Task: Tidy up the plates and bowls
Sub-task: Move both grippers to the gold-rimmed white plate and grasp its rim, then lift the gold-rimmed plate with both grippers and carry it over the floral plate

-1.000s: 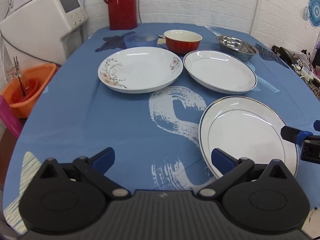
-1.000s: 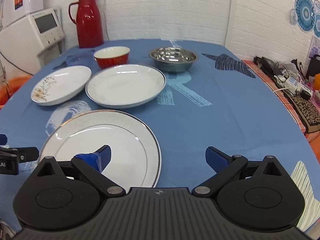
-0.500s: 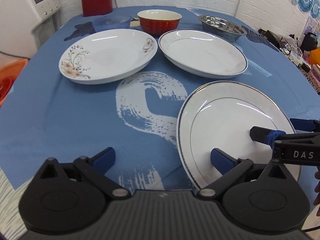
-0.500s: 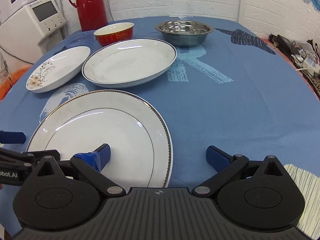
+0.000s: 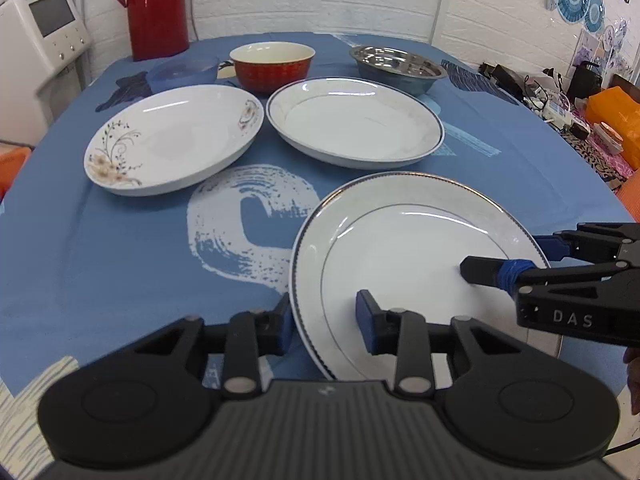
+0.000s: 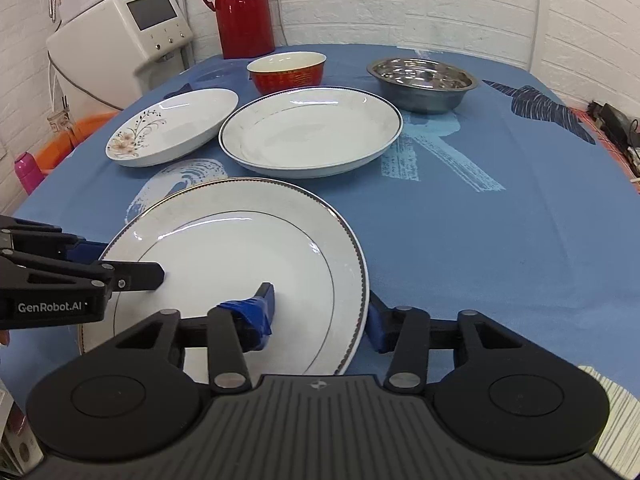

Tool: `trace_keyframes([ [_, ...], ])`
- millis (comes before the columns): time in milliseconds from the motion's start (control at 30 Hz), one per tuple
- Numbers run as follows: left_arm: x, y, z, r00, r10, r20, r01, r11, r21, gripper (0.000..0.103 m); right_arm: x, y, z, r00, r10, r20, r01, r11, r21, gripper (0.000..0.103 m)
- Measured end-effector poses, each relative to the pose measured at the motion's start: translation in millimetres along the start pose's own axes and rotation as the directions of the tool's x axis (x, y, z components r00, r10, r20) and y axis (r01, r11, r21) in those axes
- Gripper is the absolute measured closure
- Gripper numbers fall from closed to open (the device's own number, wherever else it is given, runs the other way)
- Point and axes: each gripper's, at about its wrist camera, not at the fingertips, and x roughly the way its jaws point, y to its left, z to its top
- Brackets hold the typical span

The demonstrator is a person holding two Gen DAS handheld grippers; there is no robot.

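A gold-rimmed white plate (image 5: 400, 248) (image 6: 240, 248) lies nearest on the blue table. My left gripper (image 5: 322, 318) straddles its left rim, one finger on top and one under the edge, shut on it. My right gripper (image 6: 320, 320) holds the right rim the same way. Each gripper shows in the other's view: the right gripper (image 5: 504, 258) and the left gripper (image 6: 128, 264). Behind stand a blue-rimmed deep plate (image 5: 352, 120) (image 6: 308, 132), a floral plate (image 5: 172, 140) (image 6: 176, 124), a red bowl (image 5: 272, 66) (image 6: 286, 72) and a steel bowl (image 5: 396, 68) (image 6: 422, 80).
A pale blue translucent bowl (image 5: 180, 74) sits left of the red bowl. A red thermos (image 5: 156, 8) stands at the table's back edge, with a white appliance (image 5: 40, 40) off its left side. Cables and clutter (image 5: 580, 108) lie beyond the right edge. An orange basin (image 6: 60, 140) is low left.
Both grippers have moved in over the near plate and narrowed from wide open until their fingers clamp its left and right rims. The other dishes have not moved.
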Motion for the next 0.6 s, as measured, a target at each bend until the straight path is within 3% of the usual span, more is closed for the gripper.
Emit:
trace_keyframes([
  [167,0,11,5,0.998,-0.046,-0.03,0.044,0.997,-0.057,0.084,-3,7,0,1.0,-0.009,-0.028,0.009,1.0,0.003,0.077],
  [267,-3,19,3,0.998,-0.05,-0.038,0.047,0.996,-0.077,0.085,-5,21,-1,1.0,-0.009,-0.029,0.009,1.0,-0.001,0.076],
  [600,-53,104,-7,0.995,0.104,-0.008,-0.104,0.981,-0.166,0.084,14,108,26,0.986,0.169,-0.005,-0.169,0.983,-0.077,0.071],
])
